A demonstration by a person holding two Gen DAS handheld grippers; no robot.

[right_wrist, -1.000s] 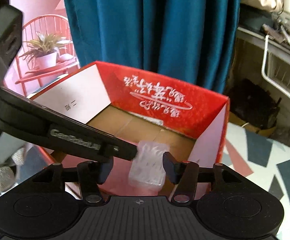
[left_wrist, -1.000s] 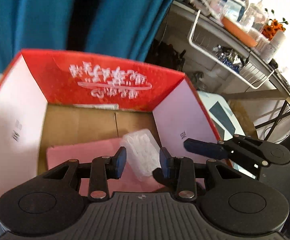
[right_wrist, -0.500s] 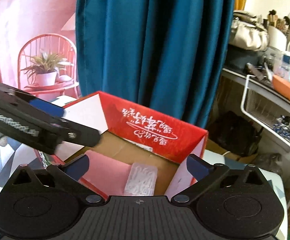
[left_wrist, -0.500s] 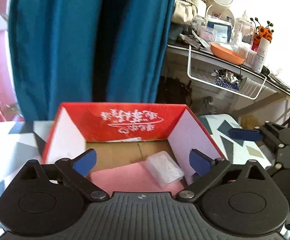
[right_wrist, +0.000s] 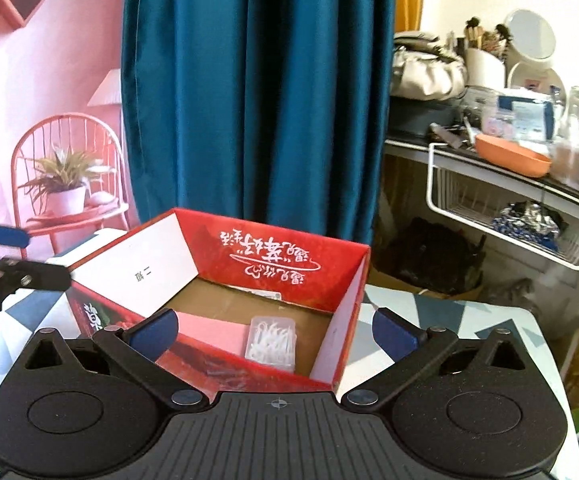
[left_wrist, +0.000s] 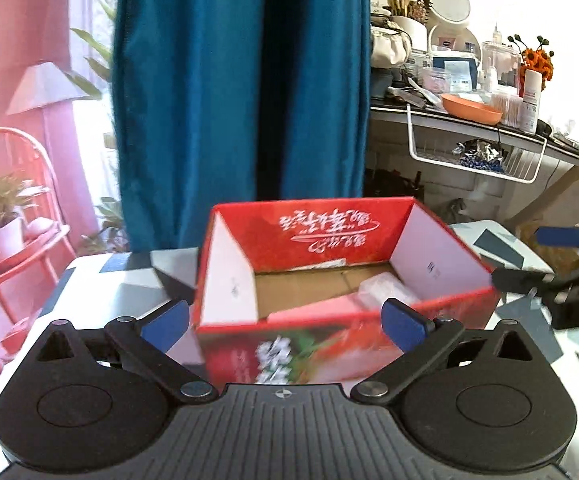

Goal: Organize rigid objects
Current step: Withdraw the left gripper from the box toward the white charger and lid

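An open red cardboard box [left_wrist: 313, 228] [right_wrist: 273, 252] stands on the patterned table. Inside it a clear plastic case of white floss picks [right_wrist: 272, 344] [left_wrist: 385, 290] lies next to a flat pink item [right_wrist: 209, 330] [left_wrist: 313, 312]. My left gripper [left_wrist: 285, 324] hangs in front of the box's near wall, jaws wide open and empty. My right gripper [right_wrist: 273, 334] is also wide open and empty, held back over the box's near right corner. Each gripper shows at the edge of the other's view: the right gripper [left_wrist: 561, 260] and the left gripper [right_wrist: 1, 256].
A teal curtain [left_wrist: 241, 80] hangs behind the box. To the right is a cluttered desk with an orange bowl [right_wrist: 509, 158] and a white wire basket [right_wrist: 517, 224] under it. A red chair with a potted plant [right_wrist: 63, 184] stands at the left. The table's top [right_wrist: 449, 320] has grey and blue shapes.
Both grippers were nearly shut around the clear case inside the box; they opened wide, let it drop, and drew back and up out of the box.
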